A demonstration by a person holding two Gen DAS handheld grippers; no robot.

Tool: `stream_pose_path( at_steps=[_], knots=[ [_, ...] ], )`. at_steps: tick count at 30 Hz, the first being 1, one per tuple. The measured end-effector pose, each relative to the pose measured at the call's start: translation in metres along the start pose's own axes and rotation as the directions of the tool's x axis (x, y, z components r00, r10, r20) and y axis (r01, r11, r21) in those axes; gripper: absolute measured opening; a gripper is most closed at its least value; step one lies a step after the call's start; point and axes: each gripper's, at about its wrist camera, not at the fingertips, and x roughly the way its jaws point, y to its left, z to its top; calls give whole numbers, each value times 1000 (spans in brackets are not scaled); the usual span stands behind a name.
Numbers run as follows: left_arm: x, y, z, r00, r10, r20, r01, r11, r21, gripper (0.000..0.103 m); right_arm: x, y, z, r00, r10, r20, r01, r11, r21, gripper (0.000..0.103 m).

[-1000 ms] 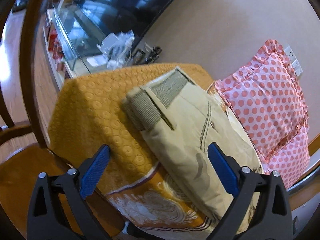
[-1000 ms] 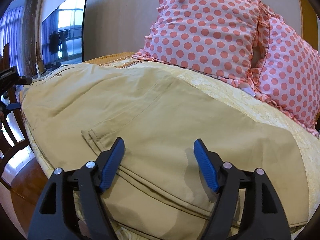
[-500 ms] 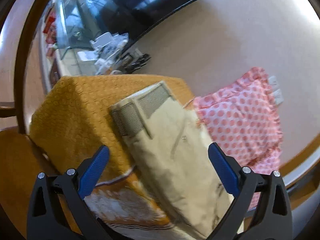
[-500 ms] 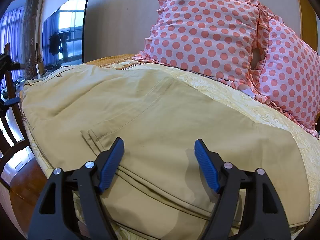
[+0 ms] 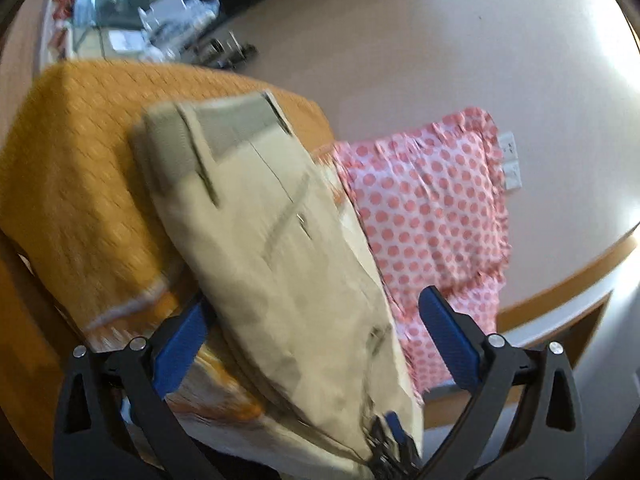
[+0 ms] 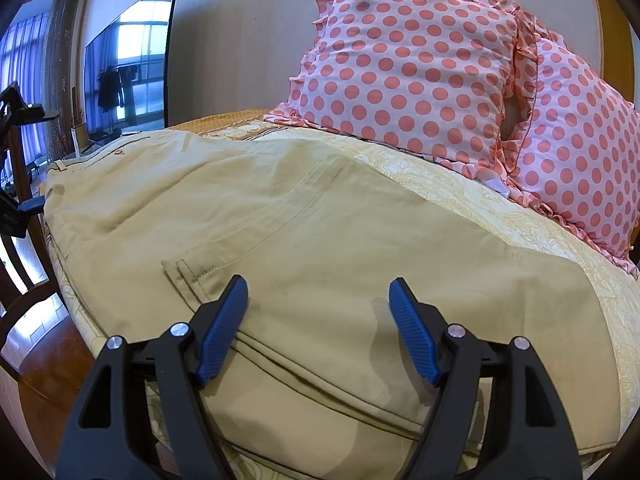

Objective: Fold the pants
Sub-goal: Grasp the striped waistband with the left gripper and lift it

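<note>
Two grippers hover over one pair of khaki pants (image 6: 304, 248) spread flat on a bed. In the right wrist view the right gripper (image 6: 318, 312) hangs just above the cloth, its blue fingers (image 6: 224, 328) spread wide with nothing between them, and their shadows fall on the fabric below. A stitched back pocket (image 6: 208, 268) lies just ahead of the left finger, and a long seam runs away from it toward the far end of the pants. The pants rest on a pale yellow patterned bedspread (image 6: 520, 216), and two pink polka-dot pillows (image 6: 408, 64) lean against the wall beyond them, the nearer one overlapping the other. A dark television (image 6: 132, 68) stands at the left, past the waist end of the pants.

The left wrist view is blurred. There the left gripper (image 5: 316, 316) looks along the pants (image 5: 280, 248) from the other side, its blue fingers (image 5: 448, 336) also spread wide and holding nothing, one on either side of the cloth. The ribbed waistband (image 5: 224, 128) lies at the far end, resting on an orange blanket (image 5: 80, 168) that hangs over the edge of the bed. A polka-dot pillow (image 5: 432, 208) sits to the right of the pants against the wall. The right gripper's tip (image 5: 394, 444) shows dark at the bottom edge of that view.
</note>
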Motion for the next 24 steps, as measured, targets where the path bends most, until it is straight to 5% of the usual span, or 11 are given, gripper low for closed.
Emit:
stream_pose_path(
  at_steps=[2, 5, 9, 14, 19, 22, 24],
  knots=[
    [6, -3, -2, 1000, 5, -9, -5, 1000, 5, 101, 0, 0, 0, 1000, 0, 0, 0, 1000, 0, 73],
    [6, -15, 3, 987, 151, 61, -156, 985, 80, 101, 0, 0, 0, 1000, 2, 1, -2, 1000, -1, 73],
    [12, -38, 11, 910, 361, 203, -401, 889, 219, 99, 1, 0, 0, 1000, 1, 8, -1, 1000, 1, 73],
    [37, -54, 15, 826, 505, 249, -563, 758, 330, 61, 0, 0, 0, 1000, 7, 21, -8, 1000, 9, 73],
    [45, -50, 9, 760, 582, 289, -650, 674, 352, 40, 2, -1, 0, 999, 19, 28, -20, 1000, 19, 73],
    [45, -45, 10, 722, 621, 305, -691, 638, 340, 16, 2, -2, 0, 999, 29, 31, -29, 999, 25, 73],
    [42, -39, 13, 726, 620, 297, -688, 648, 326, 10, 2, -3, -1, 999, 39, 36, -40, 999, 29, 73]
  ],
)
